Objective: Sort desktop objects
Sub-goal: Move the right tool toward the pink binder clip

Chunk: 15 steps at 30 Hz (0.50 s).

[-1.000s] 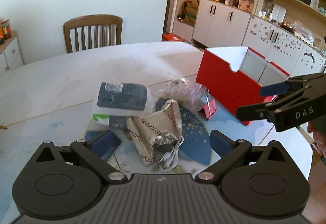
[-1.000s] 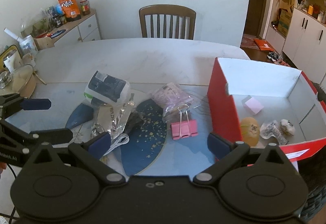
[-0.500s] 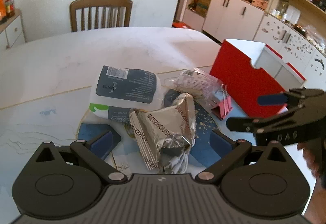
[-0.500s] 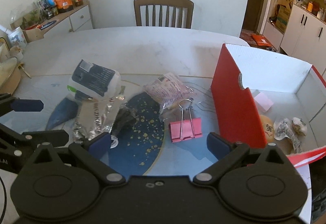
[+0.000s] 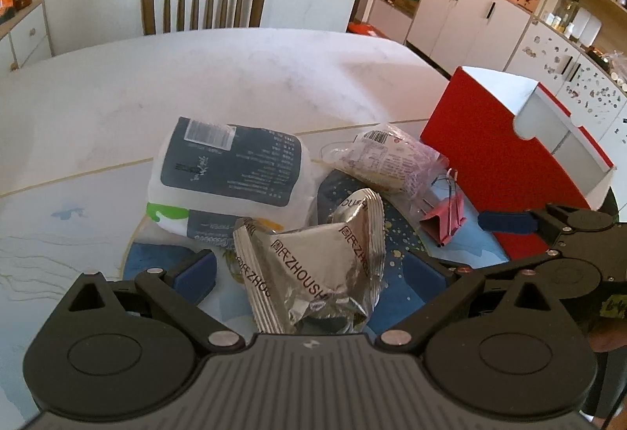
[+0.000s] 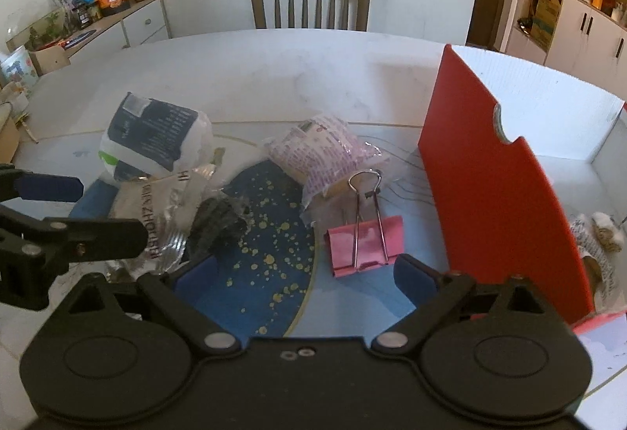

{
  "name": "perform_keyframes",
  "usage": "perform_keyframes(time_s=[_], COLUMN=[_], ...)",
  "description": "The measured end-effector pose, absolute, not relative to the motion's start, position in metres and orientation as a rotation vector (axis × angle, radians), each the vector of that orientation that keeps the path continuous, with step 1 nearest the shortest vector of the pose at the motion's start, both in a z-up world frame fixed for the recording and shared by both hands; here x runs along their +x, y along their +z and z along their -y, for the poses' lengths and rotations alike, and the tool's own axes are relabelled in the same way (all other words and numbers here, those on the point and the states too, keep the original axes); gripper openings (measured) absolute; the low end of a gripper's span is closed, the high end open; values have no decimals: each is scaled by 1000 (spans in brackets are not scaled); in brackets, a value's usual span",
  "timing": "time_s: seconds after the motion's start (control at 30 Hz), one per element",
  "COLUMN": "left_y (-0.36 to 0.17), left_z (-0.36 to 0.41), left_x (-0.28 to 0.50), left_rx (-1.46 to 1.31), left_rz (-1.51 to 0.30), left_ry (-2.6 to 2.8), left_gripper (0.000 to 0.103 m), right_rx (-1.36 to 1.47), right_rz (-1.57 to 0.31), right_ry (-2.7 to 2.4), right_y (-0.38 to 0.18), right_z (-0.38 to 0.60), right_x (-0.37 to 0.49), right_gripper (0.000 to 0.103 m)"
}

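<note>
- Between your left tongs (image 5: 309,275): a silver foil bag (image 5: 325,269) with dark lettering.
- Beyond the bag: a white pack (image 5: 231,175) with a dark navy label and a green patch.
- Under your right tongs (image 6: 305,275): a navy mat (image 6: 266,230) speckled with gold, pale blue at its edge.
- Just ahead of the right tongs' right finger: a pink clip (image 6: 366,246) with silver wire handles.
- Right of it: a box (image 6: 493,191), red outside, white inside.
- Both tongs: black, with blue pads (image 6: 196,273).
- Table (image 6: 274,65): white marble.
</note>
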<state>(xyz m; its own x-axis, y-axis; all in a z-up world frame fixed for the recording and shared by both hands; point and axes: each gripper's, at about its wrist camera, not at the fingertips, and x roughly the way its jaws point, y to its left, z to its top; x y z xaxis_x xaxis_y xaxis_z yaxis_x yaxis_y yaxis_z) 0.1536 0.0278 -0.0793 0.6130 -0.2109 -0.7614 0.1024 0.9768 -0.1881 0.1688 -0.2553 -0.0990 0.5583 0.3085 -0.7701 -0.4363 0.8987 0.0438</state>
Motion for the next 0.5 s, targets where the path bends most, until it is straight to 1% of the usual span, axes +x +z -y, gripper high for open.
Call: perform_keyframes(time_s=[0.23,0.33,0.5], left_y=[-91,-95,-98], left_z=[-30,-33,-36], left_x=[167,170,170], left_rx=[-182,-192,-207], left_rz=[-945,-957,-964], left_ry=[-169,-167,-174], left_gripper=[102,102,101], right_rx=[-152,-142,-164], right_rz=[-867,-883,-857], right_ry=[399,392,399], right_y=[-111,-118,-122], right_z=[253,254,249], right_x=[184,191,195], right_gripper=[96,94,95])
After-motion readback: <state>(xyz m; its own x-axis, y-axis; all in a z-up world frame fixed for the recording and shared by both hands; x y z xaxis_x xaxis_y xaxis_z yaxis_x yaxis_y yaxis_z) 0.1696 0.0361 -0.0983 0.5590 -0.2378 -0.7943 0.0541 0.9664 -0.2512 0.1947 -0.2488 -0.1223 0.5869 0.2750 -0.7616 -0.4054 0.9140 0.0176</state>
